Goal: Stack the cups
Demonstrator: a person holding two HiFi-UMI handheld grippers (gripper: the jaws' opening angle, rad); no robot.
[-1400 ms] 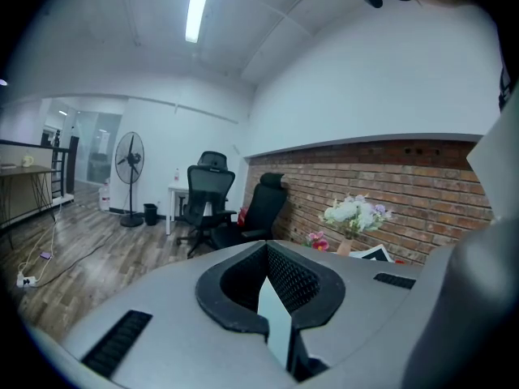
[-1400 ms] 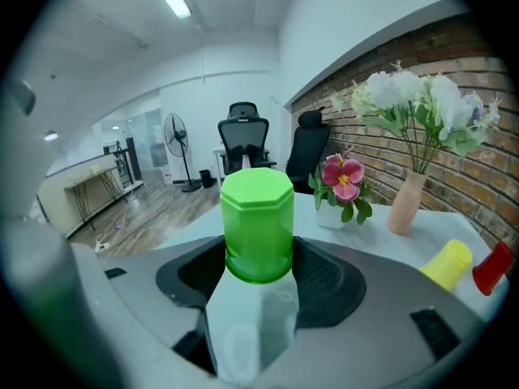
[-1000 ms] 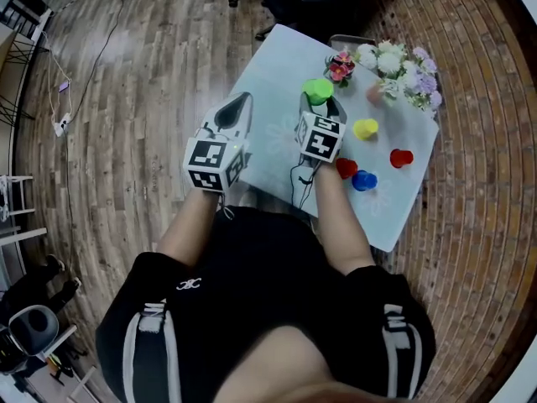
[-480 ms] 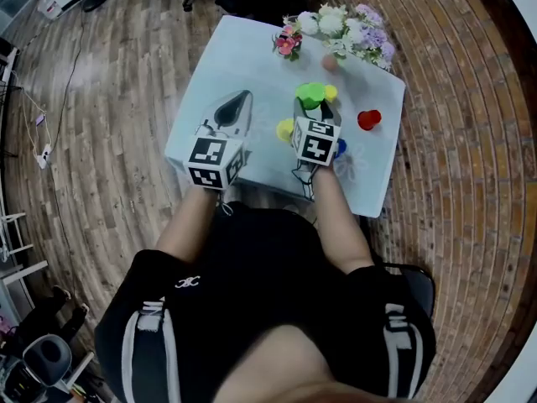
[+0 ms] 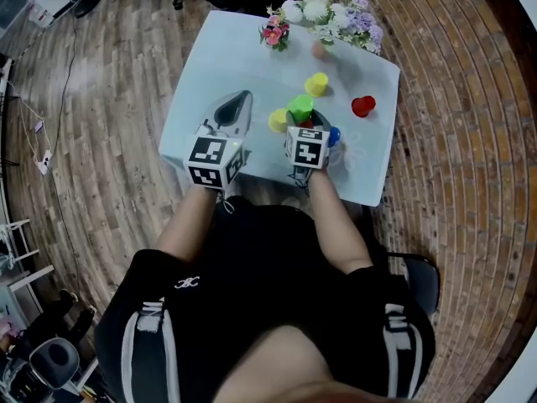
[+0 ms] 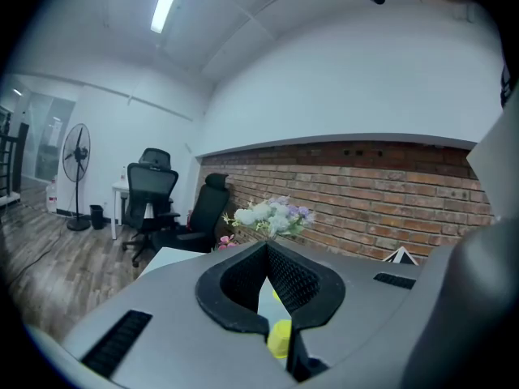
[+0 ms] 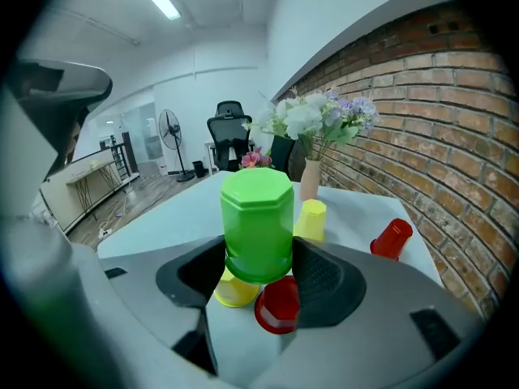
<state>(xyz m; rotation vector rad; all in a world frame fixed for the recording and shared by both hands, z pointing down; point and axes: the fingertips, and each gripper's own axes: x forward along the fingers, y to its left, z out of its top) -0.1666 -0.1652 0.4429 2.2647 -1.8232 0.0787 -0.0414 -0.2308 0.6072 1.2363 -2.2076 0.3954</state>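
My right gripper [image 7: 259,270] [image 5: 302,117] is shut on an upside-down green cup [image 7: 258,221] [image 5: 300,106] and holds it above the white table [image 5: 226,65]. Just below it stand a red cup [image 7: 278,302] and a yellow cup [image 7: 233,290] [image 5: 278,120]. A second yellow cup [image 7: 311,220] [image 5: 316,84] stands farther back, and another red cup [image 7: 392,237] [image 5: 363,106] to the right. A blue cup [image 5: 334,134] peeks out beside the right gripper. My left gripper [image 5: 237,106] [image 6: 266,258] is shut and empty over the table's left part.
A vase of white, purple and pink flowers [image 5: 323,13] [image 7: 312,124] stands along the table's far edge. Office chairs [image 6: 154,193] and a fan [image 6: 77,160] stand on the wooden floor beyond. A brick wall [image 7: 438,112] runs along the right.
The right gripper with the green cup has come back toward me, from the far side of the table to above the near red and yellow cups. The left gripper has stayed put.
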